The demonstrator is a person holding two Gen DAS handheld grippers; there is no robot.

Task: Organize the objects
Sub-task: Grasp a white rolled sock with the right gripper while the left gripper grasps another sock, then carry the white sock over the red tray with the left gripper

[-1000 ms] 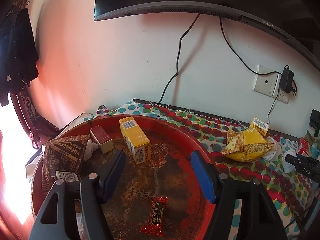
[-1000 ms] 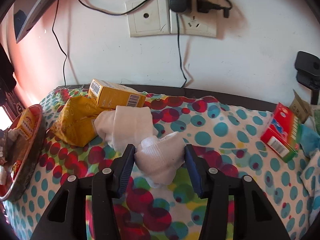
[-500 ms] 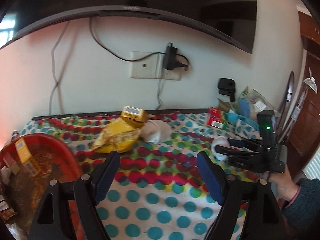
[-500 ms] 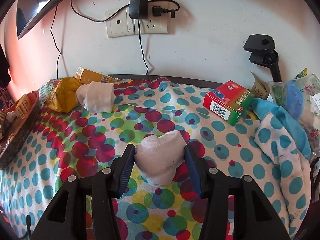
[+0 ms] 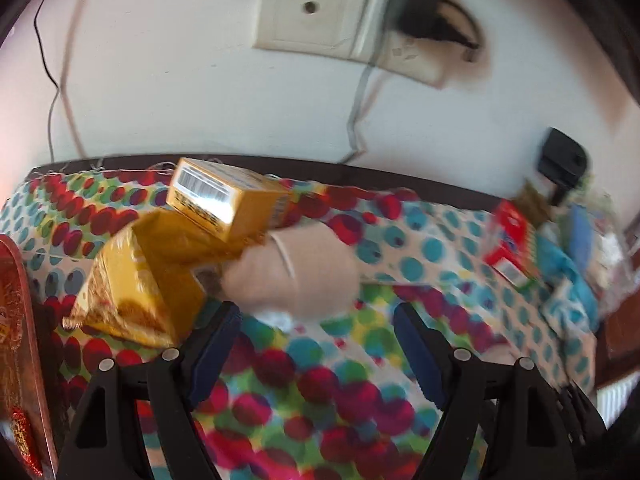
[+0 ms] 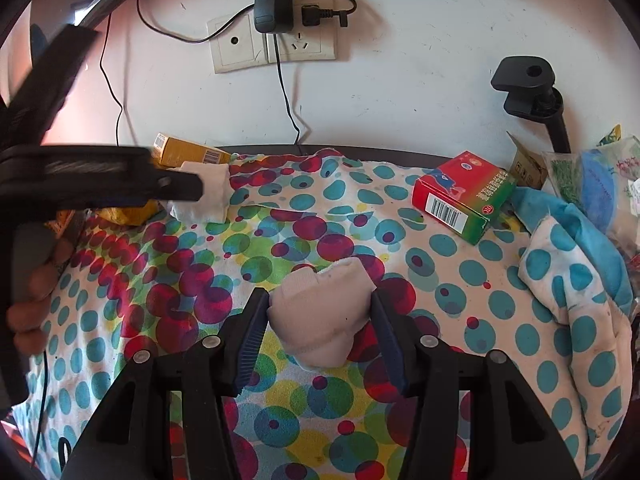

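My right tool [image 6: 318, 334] is clenched on a white rolled sock [image 6: 322, 314], both pads pressing its sides, the bundle resting on the polka-dot cloth [image 6: 460, 276] that covers the bench. A red and green box [image 6: 464, 196] lies further back on the right. My left tool [image 5: 316, 344] is released, with nothing between its pads; its jaws have just been opening. Just ahead of it lies a second rolled sock [image 5: 296, 276], touching a yellow snack bag [image 5: 140, 280], and a yellow carton [image 5: 224, 204] sits on top of that bag. A red tray [image 5: 20, 320] shows at the left edge.
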